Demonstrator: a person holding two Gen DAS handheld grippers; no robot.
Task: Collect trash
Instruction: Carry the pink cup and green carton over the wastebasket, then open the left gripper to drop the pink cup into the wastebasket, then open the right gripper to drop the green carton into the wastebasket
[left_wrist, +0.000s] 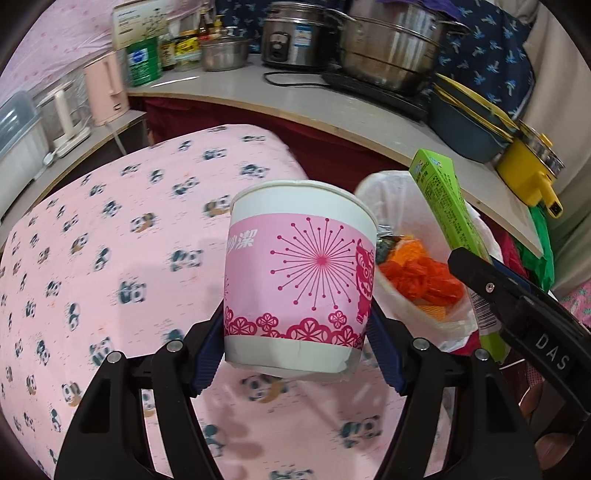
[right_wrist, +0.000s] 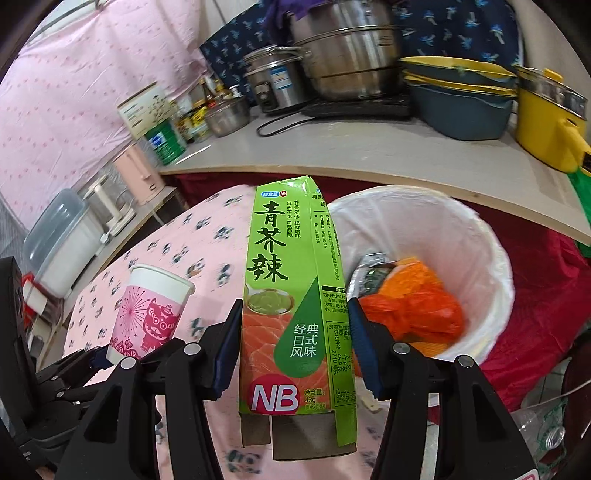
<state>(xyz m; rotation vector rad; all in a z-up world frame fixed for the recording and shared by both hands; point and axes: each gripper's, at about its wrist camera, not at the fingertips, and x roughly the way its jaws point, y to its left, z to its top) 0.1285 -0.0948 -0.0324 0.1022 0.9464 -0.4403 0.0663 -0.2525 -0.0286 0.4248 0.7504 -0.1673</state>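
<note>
Item 1: right gripper (right_wrist: 293, 345), pinching green carton (right_wrist: 295, 295) upright, long axis 12-to-6. Lined bin (right_wrist: 491, 258) at 2 o'clock, near, nearer this hand.
Item 2: left gripper (left_wrist: 297, 345), clamping paper cup (left_wrist: 301, 273); bin at 3 o'clock.

Paper cup (left_wrist: 301, 273): white, banded in pink with magenta firework bursts, a lion figure and floral scallops. Carton (right_wrist: 295, 306): lime green, dark green characters, orange salmon print, a red-and-white NB badge. Bin liner (right_wrist: 476, 236): white; orange bag (right_wrist: 417, 317) is seen inside. Cloth (left_wrist: 110, 240) over the surface: pale pink, dotted with black-and-white pandas. Fingers (right_wrist: 225, 354): black, padded in dark blue. Pot (right_wrist: 550, 125): yellow. Kettle (left_wrist: 107, 88): pastel pink. Backdrop fabric (left_wrist: 484, 48): navy, patterned in teal.
</note>
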